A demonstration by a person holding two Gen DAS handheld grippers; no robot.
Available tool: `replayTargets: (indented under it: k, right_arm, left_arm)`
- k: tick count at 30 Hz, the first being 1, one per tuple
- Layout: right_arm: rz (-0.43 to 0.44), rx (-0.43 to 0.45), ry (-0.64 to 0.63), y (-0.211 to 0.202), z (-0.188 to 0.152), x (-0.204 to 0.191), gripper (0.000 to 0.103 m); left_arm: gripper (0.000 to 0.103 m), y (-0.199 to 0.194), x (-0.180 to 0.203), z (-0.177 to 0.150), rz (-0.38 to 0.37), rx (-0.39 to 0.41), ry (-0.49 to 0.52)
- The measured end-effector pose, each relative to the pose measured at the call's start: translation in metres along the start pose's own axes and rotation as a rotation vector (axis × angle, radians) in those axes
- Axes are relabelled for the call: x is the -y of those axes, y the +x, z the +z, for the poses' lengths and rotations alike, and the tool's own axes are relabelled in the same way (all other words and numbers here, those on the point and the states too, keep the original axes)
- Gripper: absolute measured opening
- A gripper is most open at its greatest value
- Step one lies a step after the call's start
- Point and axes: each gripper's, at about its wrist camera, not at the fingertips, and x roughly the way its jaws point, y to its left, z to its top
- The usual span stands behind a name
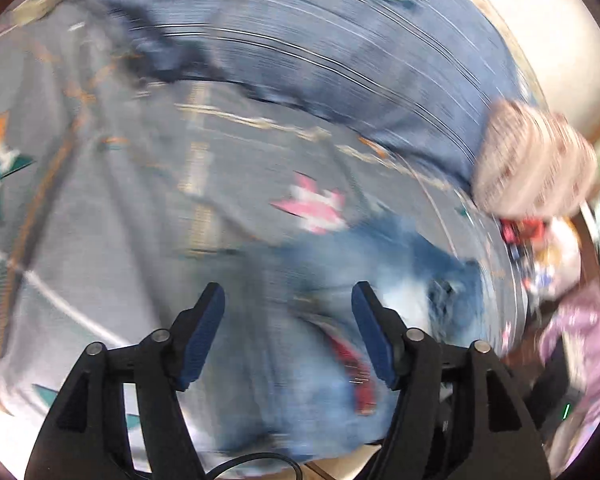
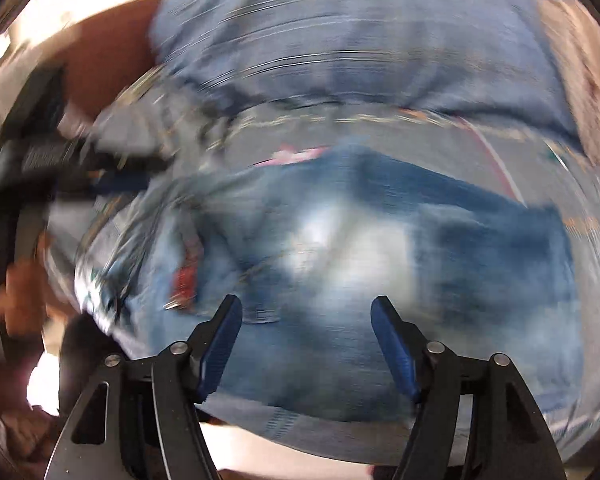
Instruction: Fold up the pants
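Through the left wrist camera, badly smeared, I see my left gripper point(image 1: 288, 300) with its jaws apart and nothing between the pads, hanging above the jeans point(image 1: 340, 280) that lie bunched on the patterned grey bedspread point(image 1: 100, 220), so I judge I should slow down and let the view settle before choosing the next fold edge. Through the right wrist camera my right gripper point(image 2: 306, 314) is likewise spread and empty over the jeans' faded middle; I would take a hem or waistband cleanly, both sides level.
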Motion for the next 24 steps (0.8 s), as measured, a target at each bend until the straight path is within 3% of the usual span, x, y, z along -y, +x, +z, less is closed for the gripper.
replayTargets:
  k: [6,10,13,15,19,24]
  right_arm:
    - [0.049,0.008,-0.281,0.012,0.000,-0.084,0.074]
    - [0.060,0.002,-0.438,0.026,-0.008,-0.127,0.077]
    - [0.052,-0.016,-0.505,0.039,-0.015,-0.146,0.077]
    - [0.047,-0.031,-0.534,0.048,-0.020,-0.154,0.078]
    - [-0.031,-0.014,-0.618,0.070,-0.028,-0.174,0.085]
    - [-0.156,0.017,-0.674,0.096,-0.030,-0.189,0.087]
  left_arm:
    - [0.068,-0.002,-0.070,0.000,-0.034,-0.046,-0.159]
    - [0.068,0.001,-0.086,-0.006,-0.006,-0.075,-0.149]
    - [0.068,-0.006,-0.093,-0.008,0.040,-0.056,-0.125]
    - [0.068,-0.006,-0.098,-0.009,0.033,-0.064,-0.125]
    - [0.068,0.003,-0.102,-0.010,0.037,-0.092,-0.129]
    - [0.068,0.013,-0.103,-0.011,0.014,-0.117,-0.136]
